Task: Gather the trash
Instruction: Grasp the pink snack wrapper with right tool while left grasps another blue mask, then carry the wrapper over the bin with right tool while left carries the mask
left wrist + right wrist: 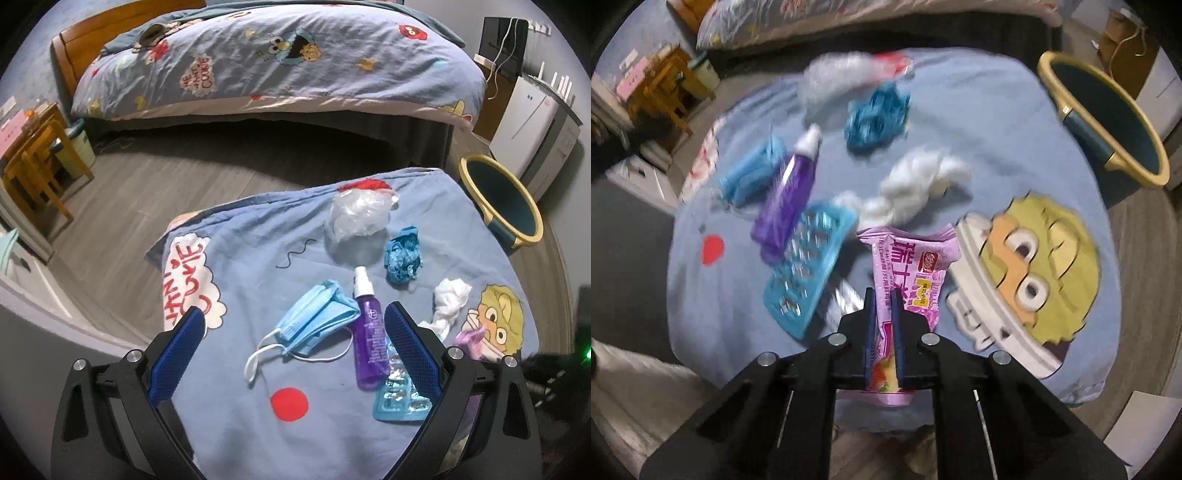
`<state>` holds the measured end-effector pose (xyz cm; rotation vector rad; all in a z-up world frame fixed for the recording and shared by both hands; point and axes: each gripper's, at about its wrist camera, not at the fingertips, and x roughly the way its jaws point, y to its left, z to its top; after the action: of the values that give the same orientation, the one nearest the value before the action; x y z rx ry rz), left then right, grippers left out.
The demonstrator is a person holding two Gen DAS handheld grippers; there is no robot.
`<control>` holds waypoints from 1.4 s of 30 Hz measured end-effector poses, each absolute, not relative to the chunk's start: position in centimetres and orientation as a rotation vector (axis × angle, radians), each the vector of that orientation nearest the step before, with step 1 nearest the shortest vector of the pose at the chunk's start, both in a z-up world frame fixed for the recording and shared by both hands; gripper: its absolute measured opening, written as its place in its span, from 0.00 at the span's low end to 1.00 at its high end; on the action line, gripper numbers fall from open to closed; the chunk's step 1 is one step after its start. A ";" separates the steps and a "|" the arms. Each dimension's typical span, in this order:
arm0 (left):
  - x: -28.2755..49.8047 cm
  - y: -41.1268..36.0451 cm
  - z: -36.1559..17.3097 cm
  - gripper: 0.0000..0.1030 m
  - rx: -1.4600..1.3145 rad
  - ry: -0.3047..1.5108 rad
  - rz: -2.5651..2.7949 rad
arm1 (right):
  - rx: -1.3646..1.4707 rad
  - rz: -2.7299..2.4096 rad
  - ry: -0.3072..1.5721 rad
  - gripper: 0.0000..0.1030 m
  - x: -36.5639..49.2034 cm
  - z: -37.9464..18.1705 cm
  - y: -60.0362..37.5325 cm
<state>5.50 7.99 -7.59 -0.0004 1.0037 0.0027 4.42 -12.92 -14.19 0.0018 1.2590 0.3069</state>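
Trash lies on a blue cartoon-print cloth (258, 280). My right gripper (882, 295) is shut on a pink snack wrapper (916, 258), which sticks out ahead of its blue pads. My left gripper (293, 317) stands open above a blue face mask (317, 321) and a purple spray bottle (365, 339). A blue blister pack (397, 400) lies by its right finger. Farther off lie a white tissue wad (448, 301), a crumpled blue glove (402, 256) and a clear plastic bag (356, 216). A corner of the pink wrapper (471, 338) shows at the right in the left wrist view.
A teal bin with a yellow rim (506, 199) stands on the wood floor just past the cloth's right edge, also seen as the bin (1108, 114). A bed with a cartoon duvet (280, 62) fills the background. A wooden stool (37, 162) stands at the left.
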 end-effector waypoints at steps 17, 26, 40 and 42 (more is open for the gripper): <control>9.1 7.3 -13.2 0.91 0.169 1.137 0.030 | 0.078 0.302 1.050 0.07 12.3 -5.6 -19.4; 10.9 4.7 -17.5 0.64 0.230 1.242 -0.018 | 0.116 0.312 1.061 0.07 13.3 -6.1 -19.8; 11.6 5.0 -18.3 0.18 0.134 1.311 -0.050 | 0.188 0.310 1.034 0.07 13.5 -5.0 -22.0; 11.3 4.9 -17.5 0.16 0.129 1.292 -0.040 | 0.182 0.314 1.040 0.07 13.4 -5.1 -21.9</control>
<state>11.28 4.89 -17.54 0.1293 1.2920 -0.0401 13.44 -21.87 -5.07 0.1821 1.0398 0.3137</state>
